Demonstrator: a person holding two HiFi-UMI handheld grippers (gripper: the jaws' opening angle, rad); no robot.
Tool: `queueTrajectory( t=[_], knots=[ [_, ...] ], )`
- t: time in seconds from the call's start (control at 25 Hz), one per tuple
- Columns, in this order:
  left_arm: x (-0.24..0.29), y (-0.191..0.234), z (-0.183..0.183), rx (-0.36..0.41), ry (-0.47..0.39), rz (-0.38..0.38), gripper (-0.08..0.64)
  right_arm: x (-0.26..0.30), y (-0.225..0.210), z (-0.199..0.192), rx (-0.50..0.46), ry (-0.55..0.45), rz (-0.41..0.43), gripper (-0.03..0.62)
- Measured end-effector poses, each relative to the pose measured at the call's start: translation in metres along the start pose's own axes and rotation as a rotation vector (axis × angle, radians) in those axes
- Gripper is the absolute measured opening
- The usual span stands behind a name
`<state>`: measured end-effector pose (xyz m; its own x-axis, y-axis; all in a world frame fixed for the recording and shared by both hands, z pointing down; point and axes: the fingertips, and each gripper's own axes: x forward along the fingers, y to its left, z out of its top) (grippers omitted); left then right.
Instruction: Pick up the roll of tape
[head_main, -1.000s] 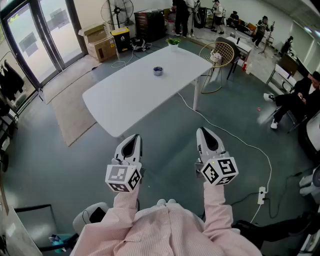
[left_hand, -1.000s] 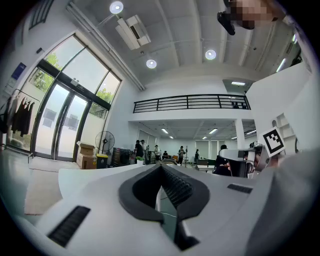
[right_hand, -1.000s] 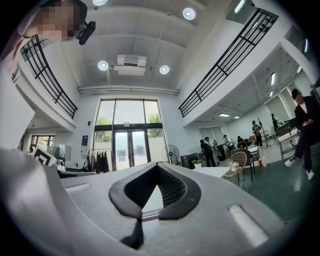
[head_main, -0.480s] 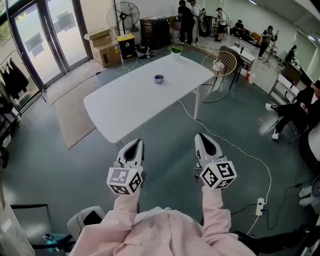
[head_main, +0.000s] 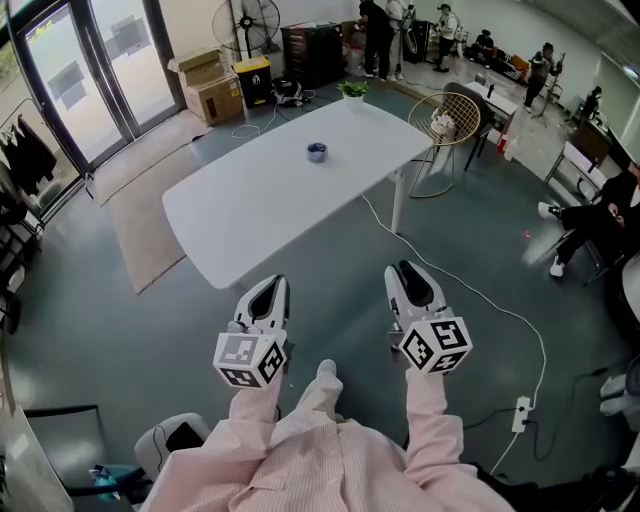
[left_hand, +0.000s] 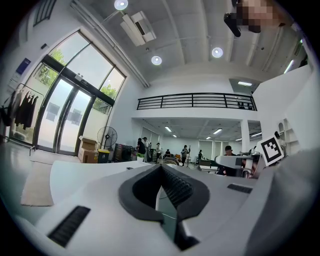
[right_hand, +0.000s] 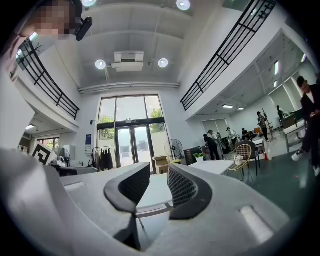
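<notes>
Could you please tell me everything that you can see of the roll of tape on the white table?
The roll of tape shows only small in the head view: a low round ring, blue to dark, with a paler middle. It seems to lie flat on the white table, toward the far end and roughly midway across the top. Only the tabletop touches it, and it sits well apart from the small potted plant at the table's far edge. Its material and finer detail are too small to tell.

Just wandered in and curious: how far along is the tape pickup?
Nothing done yet: the roll of tape sits on the white table, far from both tongs. In hand: right tongs have just been opening, empty; left tongs shut. Remaining: reach, grip, lift.
</notes>
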<state>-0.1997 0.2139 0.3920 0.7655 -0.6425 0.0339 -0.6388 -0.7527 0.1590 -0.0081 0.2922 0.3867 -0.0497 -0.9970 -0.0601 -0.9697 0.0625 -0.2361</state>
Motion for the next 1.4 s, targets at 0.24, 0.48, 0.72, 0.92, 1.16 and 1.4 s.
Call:
queueTrajectory(
  t=[0.24,0.48,0.72,0.92,1.16,1.4],
  knots=[
    [0.062,0.029,-0.009,-0.026,0.022,0.012,0.0,0.055,-0.043,-0.013,0.035,0.024,-0.013,0.137],
    [0.141,0.073,-0.01,-0.038,0.042,0.017,0.0,0.133,-0.092,-0.018,0.072,0.012,-0.066,0.141],
    [0.225,0.118,-0.001,-0.052,0.058,0.01,0.0,0.219,-0.129,-0.015,0.073,0.017,-0.062,0.141],
    [0.272,0.143,0.004,-0.057,0.064,0.0,0.0,0.269,-0.146,-0.016,0.061,0.038,-0.047,0.141],
    [0.309,0.165,0.003,-0.08,0.088,-0.004,0.0,0.312,-0.156,-0.022,0.062,0.072,-0.025,0.141],
    [0.344,0.183,-0.009,-0.115,0.108,0.023,0.0,0.358,-0.173,-0.035,0.073,0.116,0.031,0.141]
  ],
)
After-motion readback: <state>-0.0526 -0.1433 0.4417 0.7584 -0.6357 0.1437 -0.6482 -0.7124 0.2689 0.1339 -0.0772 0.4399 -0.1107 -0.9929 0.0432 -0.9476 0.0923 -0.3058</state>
